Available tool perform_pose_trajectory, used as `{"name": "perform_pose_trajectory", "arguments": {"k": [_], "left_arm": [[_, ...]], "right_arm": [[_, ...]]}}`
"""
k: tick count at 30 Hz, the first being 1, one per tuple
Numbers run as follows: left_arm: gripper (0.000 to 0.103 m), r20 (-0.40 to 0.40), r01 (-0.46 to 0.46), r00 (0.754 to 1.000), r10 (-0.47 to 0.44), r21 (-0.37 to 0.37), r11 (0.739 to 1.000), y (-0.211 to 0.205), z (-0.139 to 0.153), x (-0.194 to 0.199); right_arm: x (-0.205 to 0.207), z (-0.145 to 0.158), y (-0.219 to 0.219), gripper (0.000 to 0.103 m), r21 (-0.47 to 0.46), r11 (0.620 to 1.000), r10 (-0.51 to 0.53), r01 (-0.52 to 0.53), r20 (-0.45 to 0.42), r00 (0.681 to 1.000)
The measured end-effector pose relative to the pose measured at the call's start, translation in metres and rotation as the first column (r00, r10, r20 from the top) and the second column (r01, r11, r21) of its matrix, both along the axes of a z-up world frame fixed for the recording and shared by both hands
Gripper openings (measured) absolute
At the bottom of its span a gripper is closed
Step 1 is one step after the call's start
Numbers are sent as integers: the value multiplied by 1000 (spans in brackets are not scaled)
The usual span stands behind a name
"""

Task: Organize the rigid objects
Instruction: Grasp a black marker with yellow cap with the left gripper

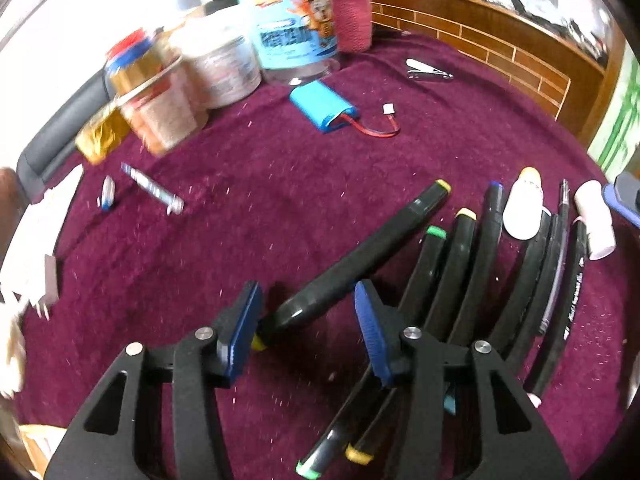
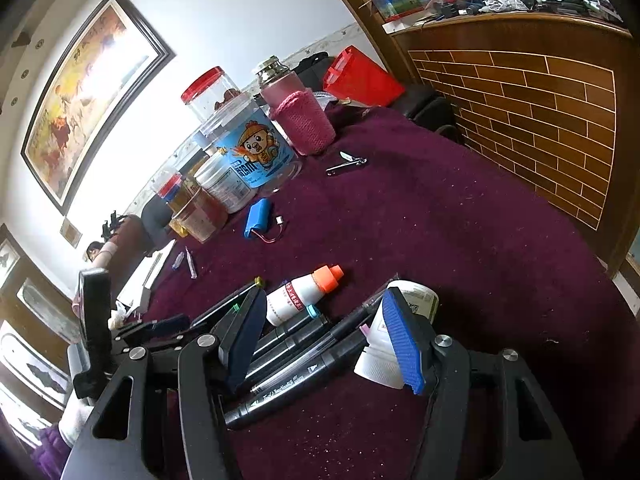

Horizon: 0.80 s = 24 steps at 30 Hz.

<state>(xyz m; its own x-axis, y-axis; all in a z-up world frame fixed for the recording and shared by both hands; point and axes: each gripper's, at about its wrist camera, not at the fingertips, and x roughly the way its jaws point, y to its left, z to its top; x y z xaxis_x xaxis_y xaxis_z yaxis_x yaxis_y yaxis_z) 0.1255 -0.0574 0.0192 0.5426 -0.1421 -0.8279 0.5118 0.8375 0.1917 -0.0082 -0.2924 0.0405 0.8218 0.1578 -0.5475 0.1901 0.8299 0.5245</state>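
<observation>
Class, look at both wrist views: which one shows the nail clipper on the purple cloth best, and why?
The right wrist view. There the nail clipper is sharp, its lever raised, lying by the pink knitted bottle. The left wrist view shows the same clipper far off, smaller and slightly blurred.

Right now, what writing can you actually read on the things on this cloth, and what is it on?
"Touch", then more script too small to read: black marker in front of the right gripper.
Red vertical characters on the white bottle: too small to read.
Large characters under the cartoon on the blue tub: blurred.
Print on the white jar: unreadable.
White roll: print too small.
</observation>
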Motion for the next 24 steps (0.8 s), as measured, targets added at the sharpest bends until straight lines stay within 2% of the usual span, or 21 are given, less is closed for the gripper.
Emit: {"name": "perform_pose_trajectory", "arguments": {"k": [3, 5, 7, 9, 16, 19, 24], "left_arm": [[46, 38, 29, 999, -30, 39, 999, -13, -1, -1], [36, 37, 38, 999, -39, 42, 998, -17, -1, -3], [18, 18, 52, 998, -52, 28, 998, -15, -1, -8], [14, 10, 58, 998, -58, 35, 998, -11, -1, -15], [12, -114, 1, 993, -7, -46, 999, 30, 0, -46], [12, -116, -11, 993, 6, -39, 999, 37, -1, -59], [12, -75, -27, 997, 27, -6, 1000, 28, -1, -55]], "right_arm": [[1, 0, 2, 55, -13, 1000, 0, 0, -1, 1000], [2, 0, 3, 55, -31, 1000, 0, 0, -2, 1000], [2, 1, 6, 55, -48, 999, 0, 0, -4, 1000], [2, 1, 7, 55, -61, 998, 1, -1, -5, 1000], [3, 1, 7, 55, -64, 998, 1, -1, -5, 1000], [3, 1, 7, 55, -64, 998, 0, -1, -6, 1000], [2, 1, 9, 55, -72, 997, 3, -3, -6, 1000]]}}
